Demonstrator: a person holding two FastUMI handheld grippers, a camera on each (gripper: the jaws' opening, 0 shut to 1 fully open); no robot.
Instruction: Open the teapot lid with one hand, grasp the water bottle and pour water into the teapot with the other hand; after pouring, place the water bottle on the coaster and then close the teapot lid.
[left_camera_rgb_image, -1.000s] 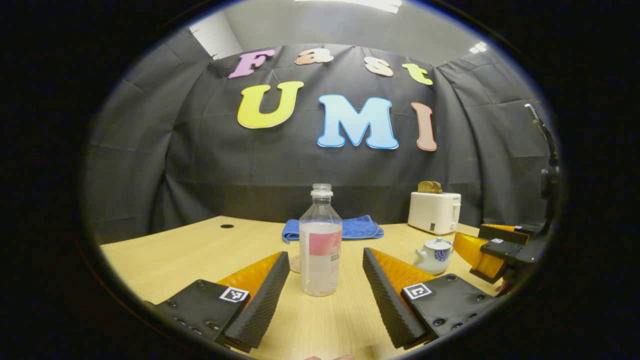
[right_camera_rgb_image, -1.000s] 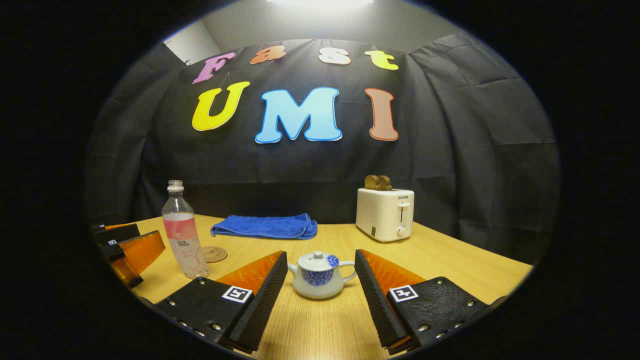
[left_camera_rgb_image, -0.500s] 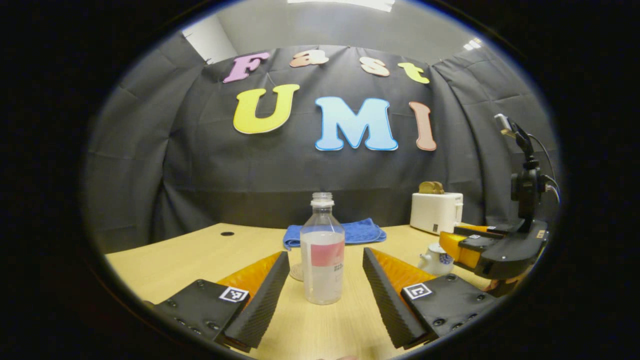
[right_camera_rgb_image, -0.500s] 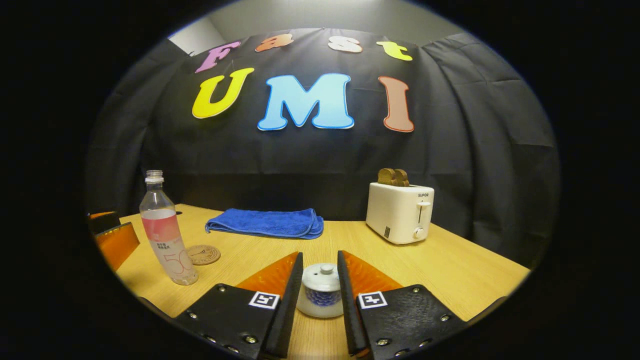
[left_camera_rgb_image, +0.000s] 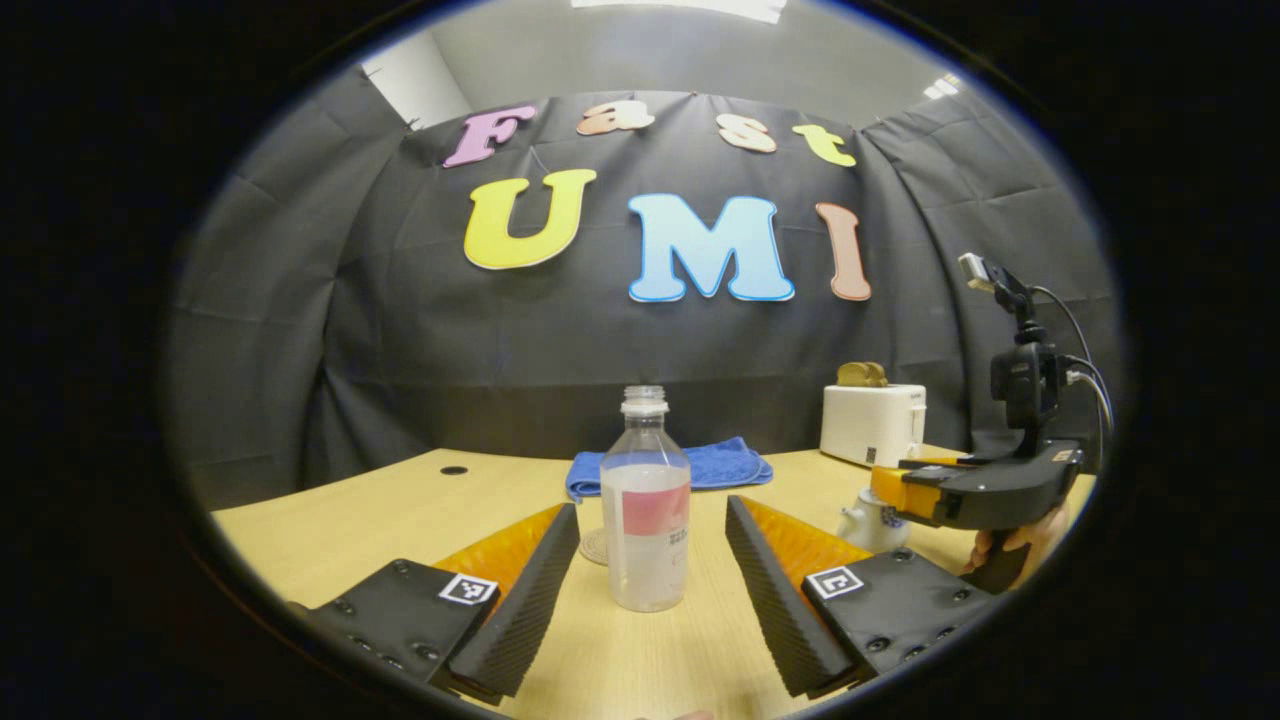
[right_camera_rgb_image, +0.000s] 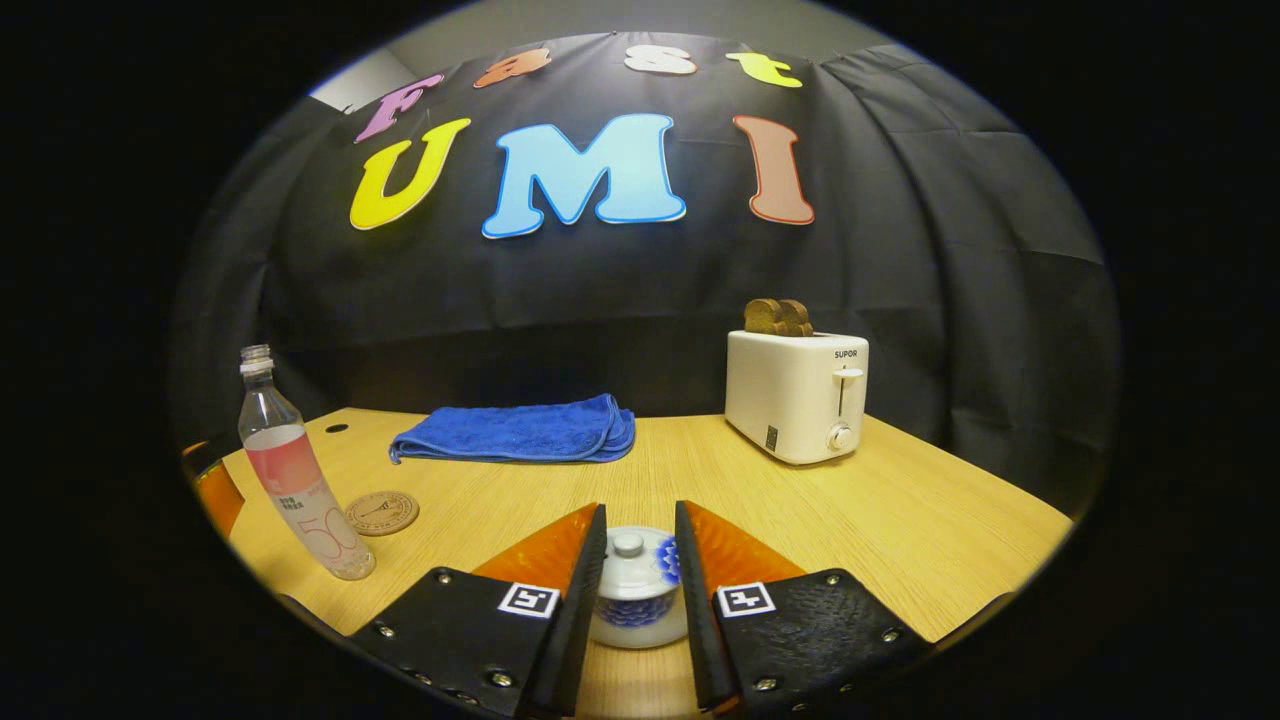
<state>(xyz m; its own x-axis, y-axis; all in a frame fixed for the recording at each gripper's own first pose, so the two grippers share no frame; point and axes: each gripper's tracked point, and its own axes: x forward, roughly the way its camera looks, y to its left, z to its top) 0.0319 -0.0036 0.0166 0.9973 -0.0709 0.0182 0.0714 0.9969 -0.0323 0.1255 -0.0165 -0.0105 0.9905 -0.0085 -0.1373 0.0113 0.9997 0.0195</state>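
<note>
A clear water bottle (left_camera_rgb_image: 645, 500) with a pink label and no cap stands upright on the table, just past the fingertips of my open left gripper (left_camera_rgb_image: 652, 508); neither finger touches it. A round coaster (left_camera_rgb_image: 594, 546) lies right behind the bottle. In the right gripper view the same bottle (right_camera_rgb_image: 296, 472) and coaster (right_camera_rgb_image: 381, 512) sit at the left. The white-and-blue teapot (right_camera_rgb_image: 632, 612) sits between the fingers of my right gripper (right_camera_rgb_image: 640, 507), which are closed in on its lid (right_camera_rgb_image: 630, 562). In the left gripper view the right gripper (left_camera_rgb_image: 885, 485) hovers level over the teapot (left_camera_rgb_image: 866, 522).
A folded blue towel (right_camera_rgb_image: 520, 432) lies at the back of the wooden table (right_camera_rgb_image: 900, 520). A white toaster (right_camera_rgb_image: 797, 395) with toast stands at the back right. A hand (left_camera_rgb_image: 1020, 540) holds the right gripper's handle. A small dark hole (left_camera_rgb_image: 454, 469) marks the table's far left.
My right gripper moved forward onto the teapot and its fingers closed in around the lid, then its view tipped downward. The left gripper stayed open in front of the bottle.
</note>
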